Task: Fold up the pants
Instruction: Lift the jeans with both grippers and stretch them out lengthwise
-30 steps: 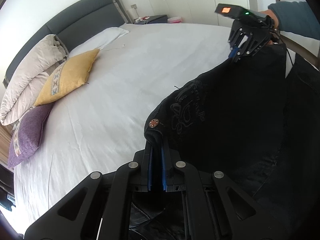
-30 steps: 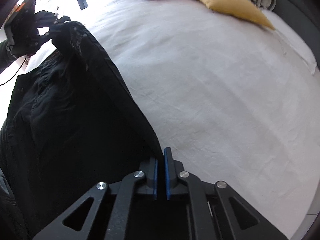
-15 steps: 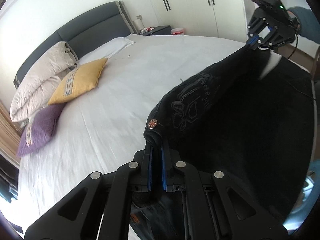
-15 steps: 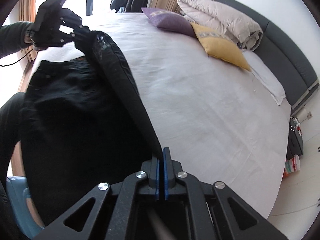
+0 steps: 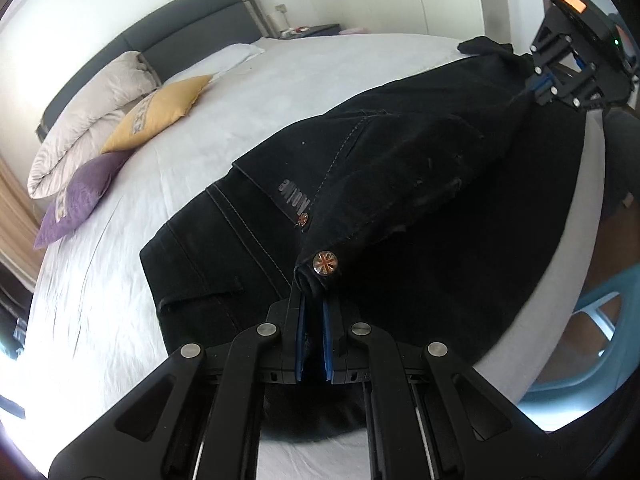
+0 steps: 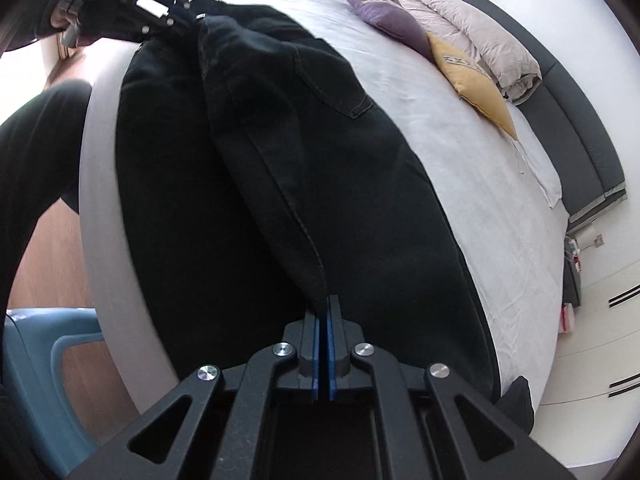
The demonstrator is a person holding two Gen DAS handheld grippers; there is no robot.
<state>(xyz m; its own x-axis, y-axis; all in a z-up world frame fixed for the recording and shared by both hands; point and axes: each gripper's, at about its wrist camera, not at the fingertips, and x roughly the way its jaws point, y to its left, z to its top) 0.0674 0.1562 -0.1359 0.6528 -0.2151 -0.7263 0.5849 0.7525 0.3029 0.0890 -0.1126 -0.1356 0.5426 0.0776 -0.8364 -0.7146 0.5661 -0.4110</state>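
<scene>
Left wrist view: the left gripper (image 5: 311, 316) has its blue fingers (image 5: 300, 340) pinching a bunched corner of the waistband of black jeans (image 5: 420, 208), just below a copper-coloured button (image 5: 325, 263). From that pinch a raised fold of denim runs up and to the right to the right gripper (image 5: 538, 84), which grips the far end of the same fold, so the cloth hangs stretched between the two, seemingly to bring one half of the garment over the other. The rest of the jeans lies flat on the white bed (image 5: 240, 92), near its edge, with a back pocket and grey lettering showing. A yellow cushion (image 5: 160, 114), a purple cushion (image 5: 80, 196) and a rolled pale duvet (image 5: 88, 120) rest against the dark headboard (image 5: 180, 28), well apart from the jeans. A light blue plastic chair (image 5: 592, 340) stands beside the bed.

Right wrist view: the right gripper (image 6: 322, 320) has its fingers (image 6: 316, 344) pressed together on a thin edge of the jeans (image 6: 280, 140), with the fabric caught between them. The lifted fold rises away toward the left gripper (image 6: 192, 16) at top left, held by a person's hand (image 6: 64, 24) that grips the other end. Below the fold the jeans spread over the bed's (image 6: 480, 168) near edge. The person's dark-trousered leg (image 6: 28, 152) and the blue chair (image 6: 36, 360) are at the left.
</scene>
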